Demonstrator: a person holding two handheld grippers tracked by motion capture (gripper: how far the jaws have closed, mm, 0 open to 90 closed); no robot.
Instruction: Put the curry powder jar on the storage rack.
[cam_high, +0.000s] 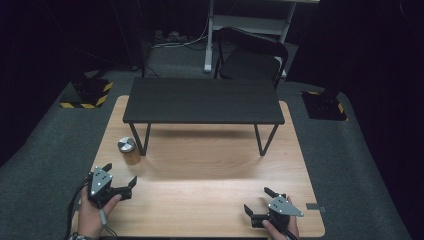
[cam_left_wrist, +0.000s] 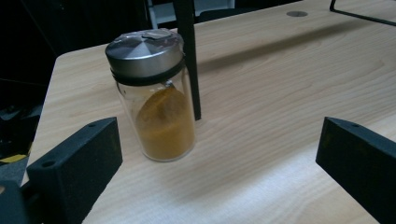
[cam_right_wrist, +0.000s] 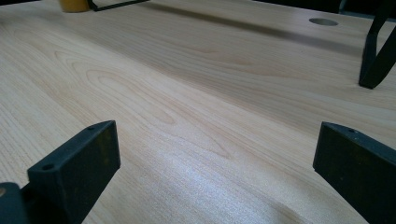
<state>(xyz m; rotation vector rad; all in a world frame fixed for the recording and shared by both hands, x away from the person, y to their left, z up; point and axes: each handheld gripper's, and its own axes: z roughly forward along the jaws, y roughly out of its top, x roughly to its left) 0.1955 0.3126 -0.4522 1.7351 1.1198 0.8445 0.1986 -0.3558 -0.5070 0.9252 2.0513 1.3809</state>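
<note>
Spice jar (cam_high: 128, 150): glass, steel cap, part-filled with orange powder, standing upright on the wooden table (cam_high: 210, 200), long axis vertical, just beside the front-left leg of the black riser shelf (cam_high: 202, 100). From your left gripper (cam_high: 120, 184) it lies at about 12 o'clock, near, ahead of the spread, empty jaws. Your right gripper (cam_high: 260, 202), also spread and empty, sits well apart at 4 o'clock from the jar. Left hand nearer.

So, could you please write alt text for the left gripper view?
A glass spice jar with a metal lid, part full of orange-brown powder, stands upright on a pale wooden table beside a thin black leg. The left hand-held gripper is open, jaws wide apart, short of the jar.
</note>
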